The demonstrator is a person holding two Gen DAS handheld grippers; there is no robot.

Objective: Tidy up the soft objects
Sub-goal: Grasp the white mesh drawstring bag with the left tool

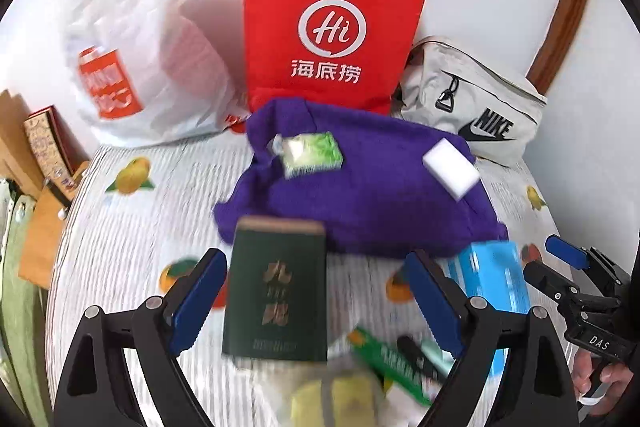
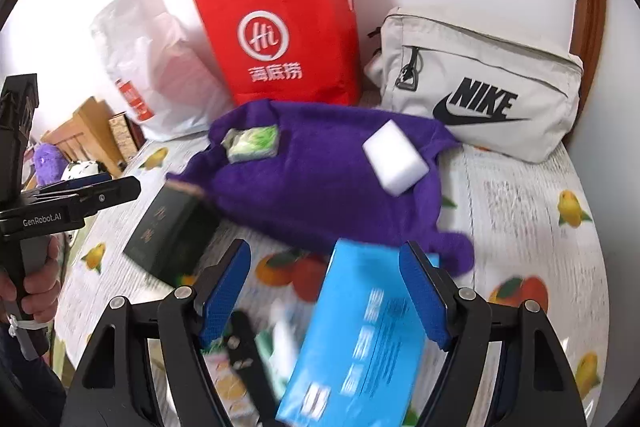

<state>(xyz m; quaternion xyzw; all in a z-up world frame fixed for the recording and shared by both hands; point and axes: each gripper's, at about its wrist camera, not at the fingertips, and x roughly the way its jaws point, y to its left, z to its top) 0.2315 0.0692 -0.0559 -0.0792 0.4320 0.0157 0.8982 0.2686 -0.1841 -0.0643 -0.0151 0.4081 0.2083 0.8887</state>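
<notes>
A purple cloth [image 1: 360,195] [image 2: 320,187] lies spread on the fruit-print bed sheet [image 1: 132,247]. On it rest a green tissue pack [image 1: 312,155] [image 2: 252,143] and a white sponge block [image 1: 452,167] [image 2: 396,155]. My left gripper [image 1: 316,299] is open over a dark green box [image 1: 276,291] [image 2: 172,235]. My right gripper [image 2: 324,295] is open over a blue box [image 2: 360,339] [image 1: 492,279]; it also shows at the right edge of the left wrist view [image 1: 568,259].
A red paper bag [image 1: 328,27] [image 2: 280,27], a white plastic bag [image 1: 136,47] [image 2: 152,67] and a grey Nike pouch [image 1: 472,107] [image 2: 480,87] stand against the wall. A green tube [image 1: 392,363], a black object [image 2: 244,355] and a yellow item [image 1: 336,403] lie near me. Wooden furniture [image 2: 88,135] stands to the left.
</notes>
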